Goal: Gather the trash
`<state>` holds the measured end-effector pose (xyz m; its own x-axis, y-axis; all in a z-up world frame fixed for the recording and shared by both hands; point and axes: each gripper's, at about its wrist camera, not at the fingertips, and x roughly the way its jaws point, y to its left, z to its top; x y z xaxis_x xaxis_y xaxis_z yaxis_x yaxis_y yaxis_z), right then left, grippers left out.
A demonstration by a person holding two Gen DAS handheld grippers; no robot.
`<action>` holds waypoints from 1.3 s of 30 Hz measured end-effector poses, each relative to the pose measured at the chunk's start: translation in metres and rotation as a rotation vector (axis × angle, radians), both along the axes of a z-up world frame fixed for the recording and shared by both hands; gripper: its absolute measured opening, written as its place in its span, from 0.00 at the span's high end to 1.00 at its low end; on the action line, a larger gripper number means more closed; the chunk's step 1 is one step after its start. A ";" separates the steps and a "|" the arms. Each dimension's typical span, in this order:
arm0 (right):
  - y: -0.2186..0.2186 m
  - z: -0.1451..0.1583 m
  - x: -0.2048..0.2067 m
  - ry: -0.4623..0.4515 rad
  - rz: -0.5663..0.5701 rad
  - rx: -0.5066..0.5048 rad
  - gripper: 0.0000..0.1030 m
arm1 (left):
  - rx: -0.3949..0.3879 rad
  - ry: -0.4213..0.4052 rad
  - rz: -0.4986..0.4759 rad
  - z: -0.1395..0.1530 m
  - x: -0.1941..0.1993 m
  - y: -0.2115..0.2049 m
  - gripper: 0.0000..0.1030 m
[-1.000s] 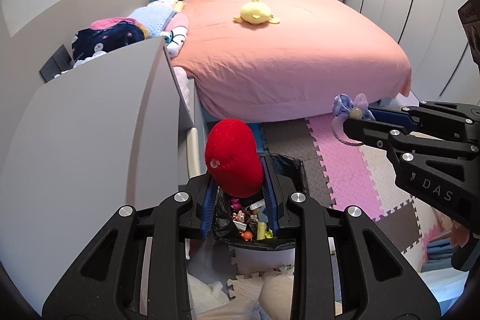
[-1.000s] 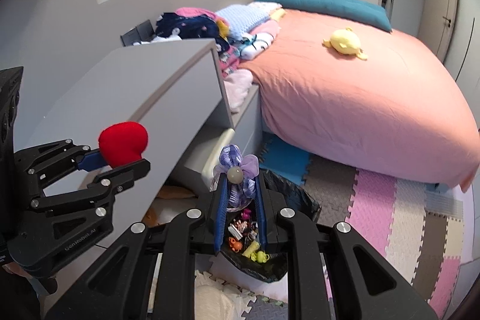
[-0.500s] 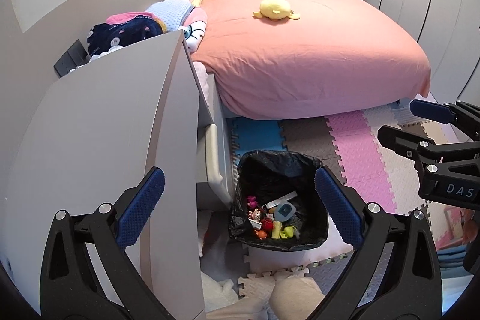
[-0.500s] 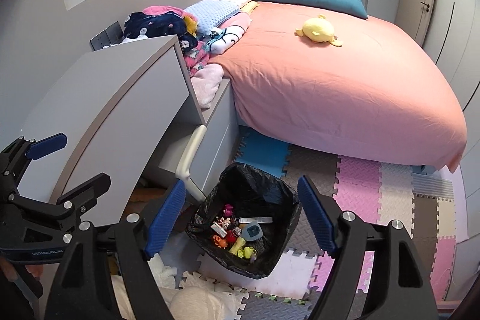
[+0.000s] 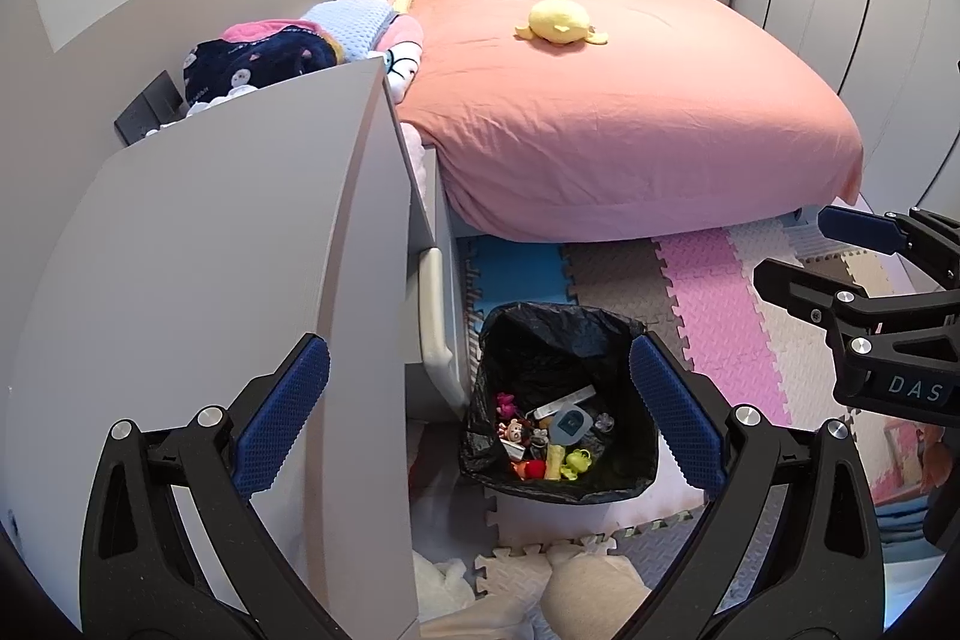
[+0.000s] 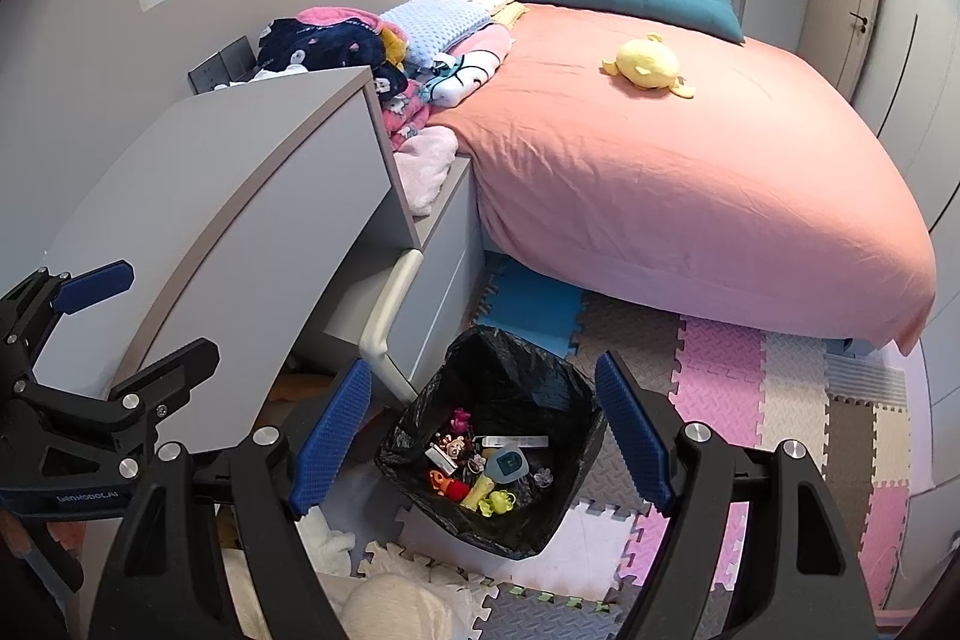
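Left to right across a child's bedroom: a grey table [image 5: 228, 232] stands at the left against the wall, the left tongs [image 5: 474, 418] hang spread wide and empty in the middle, and the right tongs [image 6: 483, 433] hover just beside them, likewise gaping with nothing between the blue pads. The trash bin [image 5: 561, 334], lined with a black bag, sits on the foam floor mat [image 5: 714, 304] between the table's drawer unit and the foot of the pink bed [image 5: 600, 112], directly below and ahead of both tongs, framed between the fingers in each wrist view. Small toys and scraps [image 6: 480, 466] lie in a heap at its bottom. The bin's mouth points straight up; it looks roughly square, so no long axis can be told. Neither pair seems clearly nearer to it, though the left tongs appear to hang more squarely over the opening. With both tongs empty, the next piece of trash would seemingly have to be found elsewhere; a yellow plush toy [image 5: 561, 19] rests well apart on the bed, its longer side running across the mattress, on the right tongs' side.
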<state>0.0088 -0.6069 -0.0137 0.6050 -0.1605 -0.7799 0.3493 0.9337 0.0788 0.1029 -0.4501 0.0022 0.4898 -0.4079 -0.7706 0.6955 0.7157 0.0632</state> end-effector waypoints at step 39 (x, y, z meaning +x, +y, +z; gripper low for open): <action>0.092 0.034 0.068 -0.069 0.118 0.012 0.03 | -0.068 0.024 0.203 0.020 0.052 0.128 0.06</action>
<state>0.0771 -0.5145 0.0202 0.6710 -0.0758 -0.7375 0.2305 0.9668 0.1104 0.1552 -0.3219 0.0220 0.5493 -0.3538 -0.7571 0.5371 0.8435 -0.0045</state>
